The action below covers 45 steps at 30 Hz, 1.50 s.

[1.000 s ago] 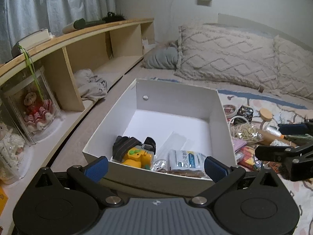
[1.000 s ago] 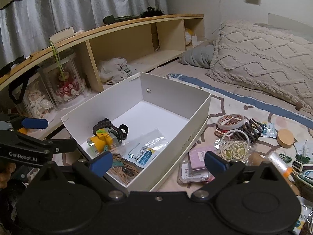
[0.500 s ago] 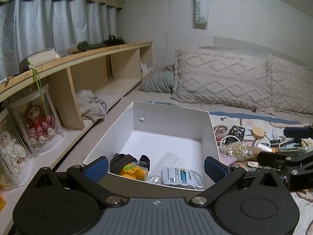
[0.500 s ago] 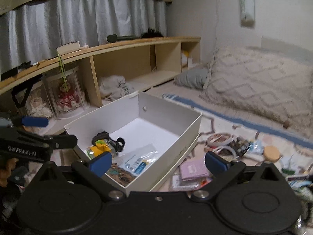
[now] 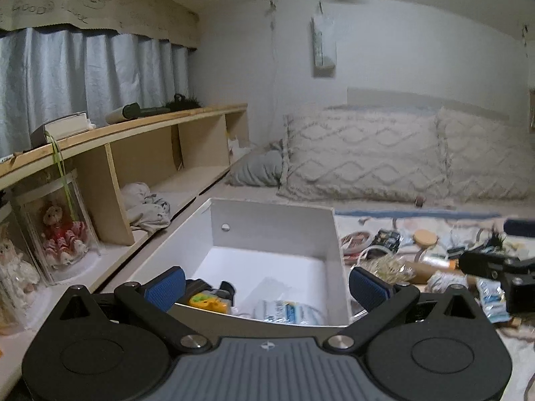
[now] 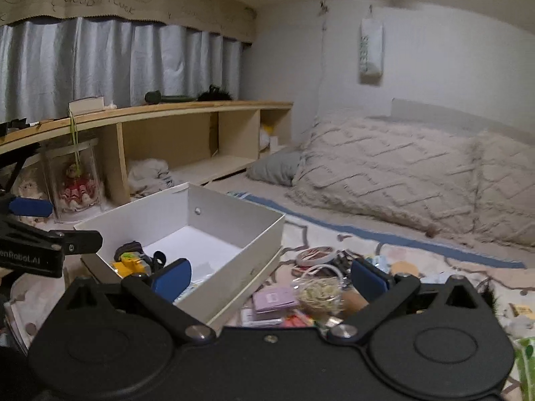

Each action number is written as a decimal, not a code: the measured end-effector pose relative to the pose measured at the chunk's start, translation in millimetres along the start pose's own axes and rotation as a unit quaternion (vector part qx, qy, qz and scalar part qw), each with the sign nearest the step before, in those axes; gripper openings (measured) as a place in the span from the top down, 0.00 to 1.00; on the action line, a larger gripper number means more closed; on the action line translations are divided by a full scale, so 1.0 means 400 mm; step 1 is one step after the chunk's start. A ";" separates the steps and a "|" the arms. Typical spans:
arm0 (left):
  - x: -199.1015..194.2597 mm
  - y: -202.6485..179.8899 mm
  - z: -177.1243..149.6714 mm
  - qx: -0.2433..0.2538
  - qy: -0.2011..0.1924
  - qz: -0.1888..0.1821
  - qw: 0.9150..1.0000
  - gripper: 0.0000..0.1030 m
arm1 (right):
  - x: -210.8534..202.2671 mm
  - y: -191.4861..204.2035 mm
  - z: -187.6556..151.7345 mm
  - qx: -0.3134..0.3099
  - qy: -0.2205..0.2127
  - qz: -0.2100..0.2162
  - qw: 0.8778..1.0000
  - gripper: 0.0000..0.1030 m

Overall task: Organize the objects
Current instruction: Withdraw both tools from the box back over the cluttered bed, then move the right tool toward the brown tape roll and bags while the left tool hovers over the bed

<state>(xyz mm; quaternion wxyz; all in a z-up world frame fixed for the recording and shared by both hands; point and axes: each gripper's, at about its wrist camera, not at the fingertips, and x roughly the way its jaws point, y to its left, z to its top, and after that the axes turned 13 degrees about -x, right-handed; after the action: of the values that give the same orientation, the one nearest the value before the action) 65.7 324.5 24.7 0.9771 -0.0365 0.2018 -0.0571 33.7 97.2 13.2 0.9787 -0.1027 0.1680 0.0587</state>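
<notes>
A dim bedroom: curtained window and long wooden shelf [image 6: 187, 110] on the left, white wall beyond, two knitted pillows [image 5: 364, 163] at the far end of the bed [image 6: 334, 234]. Left to right along the shelf: dolls in clear cases [image 5: 57, 227], then crumpled cloth [image 5: 147, 205] in a cubby. On the bed, at centre, an open white box [image 5: 277, 227], already holding a yellow toy [image 5: 207, 302] at its near left and a plastic packet [image 5: 287, 312] near right. Right of the box, just beside it, a loose scatter still unsorted: tape roll [image 6: 314, 254], pink card [image 6: 272, 299], bundle of rubber bands [image 6: 319, 294], round wooden lid [image 5: 424, 236].

Left hand-held gripper [image 5: 267, 287] spread wide, empty, raised over the box's near wall. Right hand-held gripper [image 6: 269, 279] likewise wide and empty, raised above the scatter and the box's right wall.

Risks, as judgement: soft bedding gives under pressure, so a downward grab may bury flat items like the card; tangled bands could drag neighbours along; a careless pass could nudge the light box or catch its rim.

Left wrist view alone shows the packet's print and the wooden lid clearly; right wrist view alone shows the pink card, the box lid tucked under the box, and green packaging [image 6: 525, 364] at far right.
</notes>
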 end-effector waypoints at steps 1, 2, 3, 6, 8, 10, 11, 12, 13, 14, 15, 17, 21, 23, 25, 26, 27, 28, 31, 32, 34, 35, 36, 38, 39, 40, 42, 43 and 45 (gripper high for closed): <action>-0.004 -0.009 -0.013 0.001 -0.004 -0.006 1.000 0.00 | -0.010 -0.009 -0.012 0.007 -0.004 -0.001 1.000 0.00; -0.007 -0.016 -0.024 0.003 -0.005 -0.011 1.000 0.00 | -0.020 -0.015 -0.023 0.013 -0.007 -0.005 1.000 0.00; -0.009 -0.025 -0.035 0.004 -0.008 -0.016 1.000 0.00 | -0.033 -0.015 -0.036 0.021 -0.011 -0.015 1.000 0.00; -0.018 -0.055 -0.070 0.006 -0.017 -0.031 0.999 0.00 | -0.058 -0.034 -0.072 0.038 -0.016 -0.042 0.998 0.00; -0.018 -0.075 -0.089 0.004 -0.015 -0.043 0.999 0.00 | -0.075 -0.045 -0.102 0.046 -0.015 -0.055 0.997 0.00; -0.014 -0.095 -0.108 0.001 -0.009 -0.050 0.999 0.00 | -0.087 -0.052 -0.127 0.049 -0.011 -0.070 0.996 0.00; -0.012 -0.105 -0.118 -0.001 -0.006 -0.051 0.999 0.00 | -0.093 -0.055 -0.140 0.050 -0.009 -0.079 0.996 0.00; -0.008 -0.112 -0.128 -0.003 -0.004 -0.053 0.999 0.00 | -0.099 -0.058 -0.152 0.053 -0.006 -0.085 0.995 0.00; -0.007 -0.122 -0.144 -0.007 -0.001 -0.055 0.998 0.00 | -0.103 -0.061 -0.165 0.057 -0.002 -0.090 0.994 0.00; -0.004 -0.132 -0.157 -0.009 0.001 -0.056 0.998 0.00 | -0.105 -0.064 -0.177 0.060 0.002 -0.094 0.994 0.00; -0.002 -0.139 -0.168 -0.011 0.003 -0.057 0.998 0.00 | -0.112 -0.068 -0.198 0.062 0.011 -0.098 0.993 0.00; 0.009 -0.157 -0.195 -0.007 0.012 -0.058 0.998 0.00 | -0.115 -0.073 -0.228 0.063 0.031 -0.100 0.992 0.00; 0.029 -0.183 -0.240 -0.008 0.041 -0.057 0.998 0.00 | -0.117 -0.080 -0.293 0.066 0.063 -0.112 0.989 0.00; 0.039 -0.193 -0.257 -0.007 0.053 -0.057 0.997 0.00 | -0.117 -0.086 -0.322 0.077 0.078 -0.115 0.987 0.00; 0.050 -0.204 -0.277 0.000 0.064 -0.056 0.996 0.00 | -0.115 -0.095 -0.350 0.093 0.093 -0.117 0.984 0.00; 0.055 -0.210 -0.284 0.006 0.069 -0.056 0.996 0.00 | -0.113 -0.098 -0.360 0.099 0.099 -0.120 0.983 0.00; 0.061 -0.217 -0.294 0.012 0.074 -0.057 0.996 0.00 | -0.111 -0.096 -0.378 0.105 0.108 -0.125 0.981 0.00; 0.066 -0.224 -0.301 0.016 0.079 -0.059 0.995 0.00 | -0.108 -0.100 -0.390 0.110 0.117 -0.130 0.978 0.00; 0.087 -0.244 -0.320 0.028 0.112 -0.063 0.991 0.00 | -0.092 -0.111 -0.419 0.121 0.149 -0.137 0.972 0.00; 0.096 -0.251 -0.325 0.032 0.125 -0.064 0.990 0.00 | -0.088 -0.114 -0.427 0.123 0.155 -0.136 0.971 0.00; 0.114 -0.262 -0.338 0.036 0.149 -0.067 0.986 0.00 | -0.079 -0.118 -0.435 0.123 0.168 -0.136 0.969 0.00; 0.125 -0.267 -0.345 0.037 0.161 -0.069 0.984 0.00 | -0.075 -0.119 -0.440 0.122 0.173 -0.137 0.968 0.00; 0.133 -0.270 -0.352 0.037 0.171 -0.069 0.982 0.00 | -0.070 -0.121 -0.444 0.121 0.180 -0.138 0.966 0.00; 0.147 -0.277 -0.366 0.039 0.186 -0.069 0.979 0.00 | -0.062 -0.124 -0.453 0.121 0.191 -0.140 0.964 0.00; 0.154 -0.281 -0.372 0.040 0.191 -0.068 0.978 0.00 | -0.058 -0.126 -0.459 0.123 0.196 -0.141 0.963 0.00; 0.159 -0.284 -0.378 0.041 0.195 -0.067 0.978 0.00 | -0.054 -0.129 -0.464 0.125 0.202 -0.140 0.961 0.00; 0.169 -0.291 -0.389 0.043 0.202 -0.066 0.976 0.00 | -0.050 -0.137 -0.472 0.131 0.211 -0.141 0.958 0.00; 0.175 -0.293 -0.396 0.044 0.205 -0.066 0.975 0.00 | -0.049 -0.140 -0.477 0.132 0.214 -0.142 0.957 0.00; 0.187 -0.297 -0.409 0.046 0.214 -0.063 0.974 0.00 | -0.048 -0.150 -0.486 0.134 0.217 -0.147 0.956 0.00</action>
<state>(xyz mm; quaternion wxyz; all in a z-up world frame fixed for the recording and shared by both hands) 57.1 189.5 -143.1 0.9064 0.0088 0.4003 -0.1347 -36.8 -5.7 -148.7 0.9212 -0.0043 0.3657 -0.1326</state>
